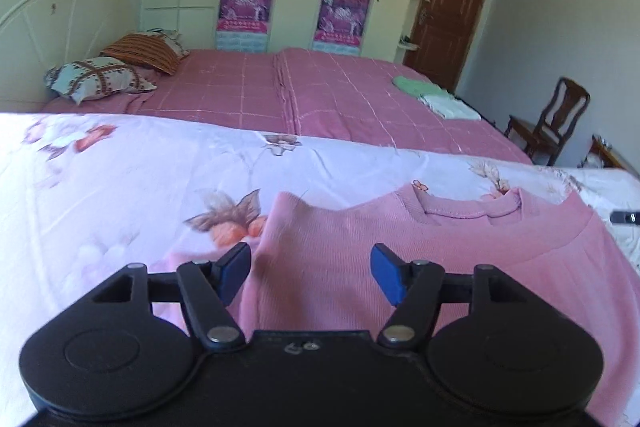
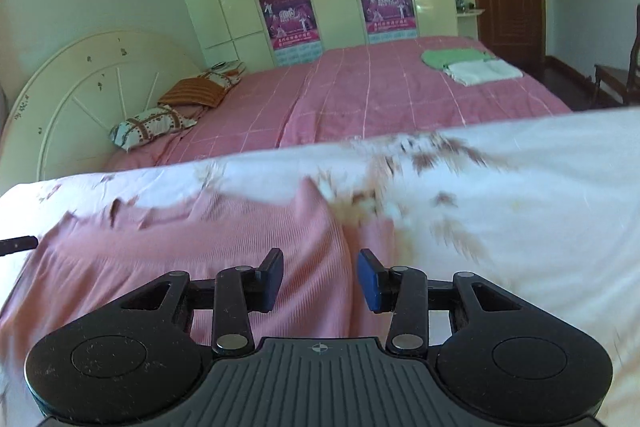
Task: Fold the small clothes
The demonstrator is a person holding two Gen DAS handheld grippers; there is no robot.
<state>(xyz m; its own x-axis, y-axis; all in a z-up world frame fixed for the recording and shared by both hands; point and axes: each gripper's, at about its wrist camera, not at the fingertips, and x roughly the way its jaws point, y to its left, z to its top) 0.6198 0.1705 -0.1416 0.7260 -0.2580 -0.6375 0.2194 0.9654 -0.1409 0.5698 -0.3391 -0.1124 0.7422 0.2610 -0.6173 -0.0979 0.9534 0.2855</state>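
Note:
A small pink ribbed sweater (image 1: 440,259) lies flat on a white floral sheet (image 1: 120,179), neckline away from me. My left gripper (image 1: 310,273) is open and hovers over the sweater's left shoulder and folded sleeve. In the right wrist view the same sweater (image 2: 208,247) lies on the sheet (image 2: 520,195). My right gripper (image 2: 320,281) is open over its right side, above a raised fold. Neither gripper holds anything. The other gripper's tip shows at the right edge of the left view (image 1: 626,217) and at the left edge of the right view (image 2: 18,243).
Behind the sheet is a bed with a pink checked cover (image 1: 320,95). Folded green (image 2: 456,58) and white (image 2: 482,71) clothes lie on its far right part. Pillows (image 1: 100,77) sit by the headboard. A wooden chair (image 1: 556,119) stands at the right, wardrobes and a door behind.

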